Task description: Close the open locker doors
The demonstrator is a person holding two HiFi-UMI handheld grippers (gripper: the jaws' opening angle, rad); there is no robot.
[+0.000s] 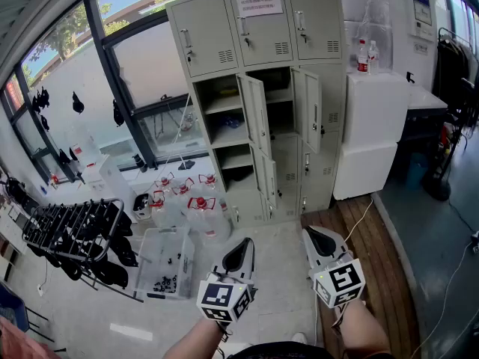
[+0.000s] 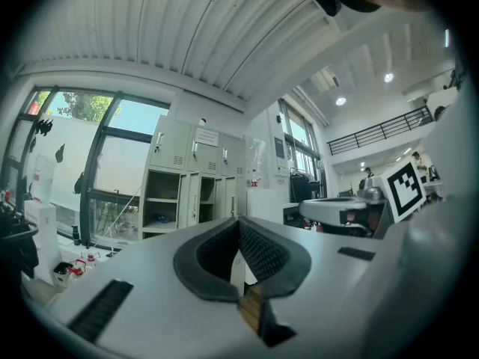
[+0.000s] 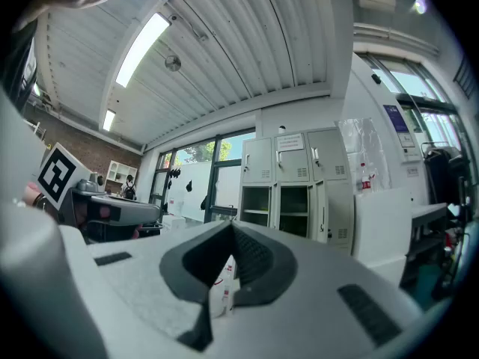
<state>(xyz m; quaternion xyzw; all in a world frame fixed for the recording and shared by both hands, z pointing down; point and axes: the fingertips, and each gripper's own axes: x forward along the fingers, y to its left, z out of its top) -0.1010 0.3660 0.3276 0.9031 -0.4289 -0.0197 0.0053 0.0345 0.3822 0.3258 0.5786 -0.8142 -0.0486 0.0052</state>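
Observation:
A grey-green locker cabinet point(image 1: 254, 88) stands against the far wall, several steps ahead. Its top row is closed. Three doors hang open: the middle-left door point(image 1: 254, 114), the middle-centre door point(image 1: 309, 111) and a lower-left door point(image 1: 266, 176); shelves show in the open compartments. My left gripper point(image 1: 242, 251) and right gripper point(image 1: 320, 239) are held low in front of me, both shut and empty, pointing toward the lockers and far from them. The left gripper point(image 2: 239, 226) sees the lockers point(image 2: 191, 189) in the distance. Beyond the right gripper point(image 3: 230, 230), the lockers point(image 3: 292, 193) are small too.
Water jugs with red caps point(image 1: 187, 200) crowd the floor left of the cabinet. A clear bin point(image 1: 166, 260) and a black rack point(image 1: 75, 230) lie further left. White cabinets point(image 1: 374, 133) with bottles point(image 1: 363, 54) on top stand to the right. A cable point(image 1: 359, 223) crosses the wooden strip.

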